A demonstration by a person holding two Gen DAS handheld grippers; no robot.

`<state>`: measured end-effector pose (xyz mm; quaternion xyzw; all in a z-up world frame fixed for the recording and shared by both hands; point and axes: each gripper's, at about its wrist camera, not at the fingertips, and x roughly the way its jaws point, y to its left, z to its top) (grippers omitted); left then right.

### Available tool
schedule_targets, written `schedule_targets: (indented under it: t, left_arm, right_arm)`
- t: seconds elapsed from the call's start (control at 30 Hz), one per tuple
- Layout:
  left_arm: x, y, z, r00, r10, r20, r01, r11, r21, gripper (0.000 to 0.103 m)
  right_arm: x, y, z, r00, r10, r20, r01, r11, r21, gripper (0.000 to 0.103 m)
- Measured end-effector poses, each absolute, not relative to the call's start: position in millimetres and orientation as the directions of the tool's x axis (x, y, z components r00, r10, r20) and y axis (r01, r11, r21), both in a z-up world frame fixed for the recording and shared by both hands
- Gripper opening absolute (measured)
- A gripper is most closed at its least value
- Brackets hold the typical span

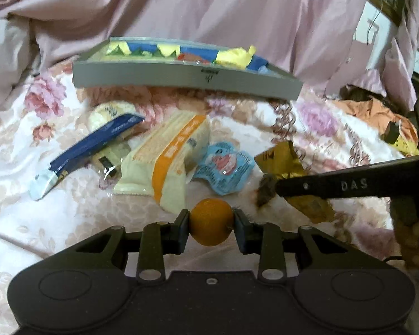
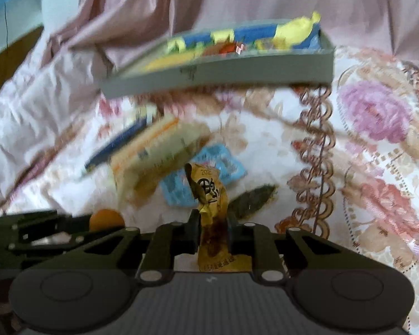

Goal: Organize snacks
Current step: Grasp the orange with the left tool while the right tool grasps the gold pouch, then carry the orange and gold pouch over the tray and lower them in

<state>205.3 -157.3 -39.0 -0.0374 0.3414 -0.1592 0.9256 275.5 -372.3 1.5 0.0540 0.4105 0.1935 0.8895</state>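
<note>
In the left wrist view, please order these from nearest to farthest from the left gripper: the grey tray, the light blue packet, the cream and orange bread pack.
From the left gripper, holding the orange fruit:
1. Cream and orange bread pack, just ahead, slightly left.
2. Light blue packet, ahead, slightly right; close to the first.
3. Grey tray, farthest, at the back.

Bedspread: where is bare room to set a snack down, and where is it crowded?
Bare bedspread lies near-left, below the blue stick pack, and on the right past the braided border. The middle is crowded: cracker pack, light-blue jelly cup. The gray tray looks nearly full.
</note>
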Motion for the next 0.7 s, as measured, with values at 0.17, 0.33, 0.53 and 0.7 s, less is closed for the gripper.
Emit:
schedule_targets:
  t: [0.17, 0.33, 0.53, 0.7]
  left_arm:
    - [197.8, -165.7, -22.2, 0.741, -0.318, -0.591, 0.284, 0.947, -0.152, 0.035]
    - [206.0, -170.9, 0.5, 0.778, -0.313, -0.545, 0.284, 0.949, -0.138, 0.035]
    - [237.0, -173.7, 28.4, 0.826, -0.277, -0.491, 0.256, 0.960, -0.110, 0.035]
    - [278.5, -173.4, 46.9, 0.865, -0.235, -0.444, 0.204, 0.972, -0.118, 0.035]
  right_arm:
    - [266.5, -382.1, 15.5, 0.677, 0.422, -0.603, -0.307, 0.907, 0.289, 0.021]
    - [257.8, -382.3, 35.0, 0.785, 0.428, -0.447, -0.349, 0.903, 0.252, 0.021]
    - [269.8, -379.3, 49.3, 0.856, 0.394, -0.336, -0.334, 0.916, 0.223, 0.022]
    - [291.6, -380.8, 55.8, 0.907, 0.322, -0.271, -0.275, 0.941, 0.197, 0.022]
